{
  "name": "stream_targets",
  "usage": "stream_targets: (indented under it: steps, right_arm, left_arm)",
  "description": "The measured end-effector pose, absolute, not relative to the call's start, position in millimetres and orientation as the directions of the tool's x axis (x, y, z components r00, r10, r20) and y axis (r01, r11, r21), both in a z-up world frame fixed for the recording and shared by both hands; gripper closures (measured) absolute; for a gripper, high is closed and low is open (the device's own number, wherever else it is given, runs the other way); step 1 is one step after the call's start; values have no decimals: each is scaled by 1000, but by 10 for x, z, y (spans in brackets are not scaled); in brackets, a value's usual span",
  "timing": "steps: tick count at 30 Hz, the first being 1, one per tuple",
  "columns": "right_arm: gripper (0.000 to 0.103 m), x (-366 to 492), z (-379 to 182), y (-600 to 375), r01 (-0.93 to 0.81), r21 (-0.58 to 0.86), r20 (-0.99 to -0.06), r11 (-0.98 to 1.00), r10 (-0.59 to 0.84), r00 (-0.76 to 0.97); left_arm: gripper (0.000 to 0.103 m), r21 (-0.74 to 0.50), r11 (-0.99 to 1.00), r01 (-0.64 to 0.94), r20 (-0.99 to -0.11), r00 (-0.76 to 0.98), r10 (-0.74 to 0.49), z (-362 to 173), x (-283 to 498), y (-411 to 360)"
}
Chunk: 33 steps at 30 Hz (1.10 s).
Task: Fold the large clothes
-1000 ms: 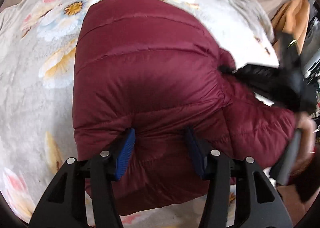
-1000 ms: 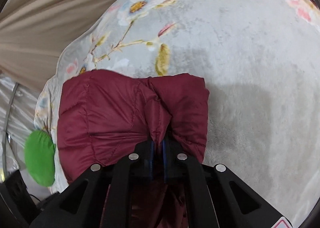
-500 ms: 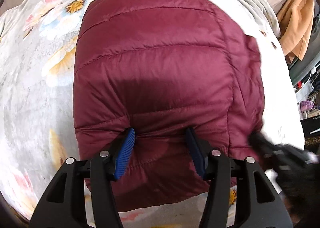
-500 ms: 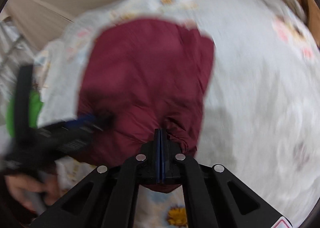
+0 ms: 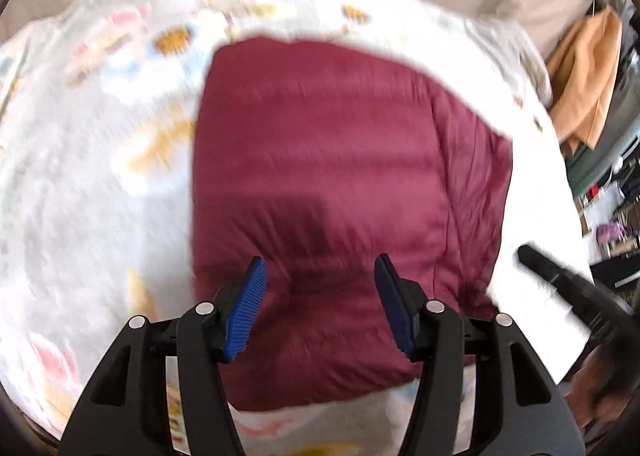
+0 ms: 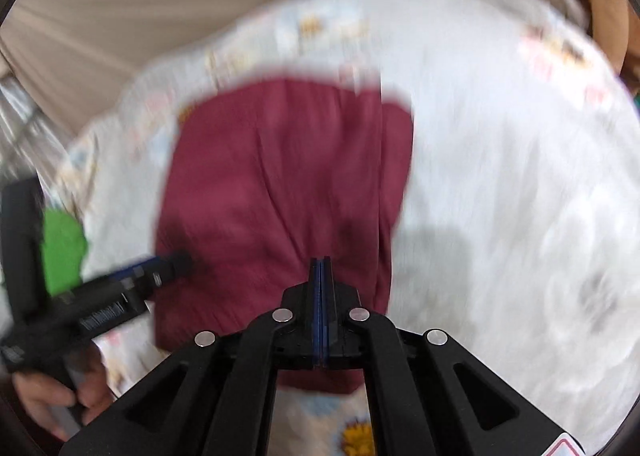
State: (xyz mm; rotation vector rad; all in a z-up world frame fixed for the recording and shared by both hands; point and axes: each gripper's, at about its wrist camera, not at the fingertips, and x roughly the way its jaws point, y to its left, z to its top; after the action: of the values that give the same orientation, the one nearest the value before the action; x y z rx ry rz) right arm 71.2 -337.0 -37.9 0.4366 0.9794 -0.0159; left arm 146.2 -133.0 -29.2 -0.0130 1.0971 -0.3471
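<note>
Jacket (image 5: 340,183) lies folded on the floral blanket (image 5: 92,183); left gripper (image 5: 320,296) fingers spread over it, right gripper (image 6: 321,276) fingers pressed together, empty.

**A Bed With a Red Jacket on It**

There is a bed with a soft white blanket (image 5: 100,183) on top. The blanket has flowers on it, yellow, pink and blue, but they look blurry. A big dark red puffy jacket (image 5: 328,183) lies flat on the blanket, folded into a fat block. The blanket shows on every side of the jacket. The far edge of the blanket sits near a tan curtain (image 6: 132,3).
</note>
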Motion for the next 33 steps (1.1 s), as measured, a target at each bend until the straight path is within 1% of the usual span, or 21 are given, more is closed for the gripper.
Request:
stream_targets:
  steps: [2,5,7,11,14,16,18,20,23,26,29,33]
  right_arm:
    - [103,930,-165,-3457,200,376,-771,905,185,610]
    - [103,1366,-146,-3502,198,343,-768,918,152,623]
    - [103,1626,-325,-3578,224,333,-791,916,142,596]
    - [103,2012,-809,-3612,289,302,-860,908,129,493]
    - [103,2037,-1193,-3631,311,327,-874,892,161,459]
    - [103,2054,-1280,-3656,328,347,-874,879,176,454]
    - [103,2072,-1223,-3679,355,345,-883,869,171,437]
    - [103,1958,-1004,-3667,371,324,-880,871,133,457]
    - [103,1591,-517,-3516,304,338,-827,891,127,547]
    - [103,1156,-285,-3286,256,315,-821,914,127,556]
    - [103,866,-407,-3127,255,290,-856,922,131,501]
    - [103,702,-823,-3081,297,268,-901,916,129,413]
  left_arm:
    - [49,-194,946,261,-860,418,-292,-221,1574,-1316]
    - [49,-176,953,248,-868,418,-269,-267,1779,-1350]
    - [48,-156,960,231,-884,401,-240,-403,1879,-1355]
    - [43,-127,963,236,-890,402,-216,-584,1976,-1366]
    - [41,-117,961,249,-892,400,-212,-634,2025,-1418]
    - [41,-92,963,253,-897,399,-190,-670,2056,-1444]
    - [41,-83,966,244,-904,390,-176,-678,2067,-1447]
    - [41,-81,967,243,-906,386,-173,-658,2056,-1441]
    - [41,-93,966,241,-906,381,-182,-610,2025,-1402]
    - [43,-98,966,239,-907,378,-186,-528,1935,-1358]
    - [43,-98,964,247,-908,375,-188,-451,1753,-1308]
    - [43,-102,963,249,-925,333,-184,-508,1504,-1233]
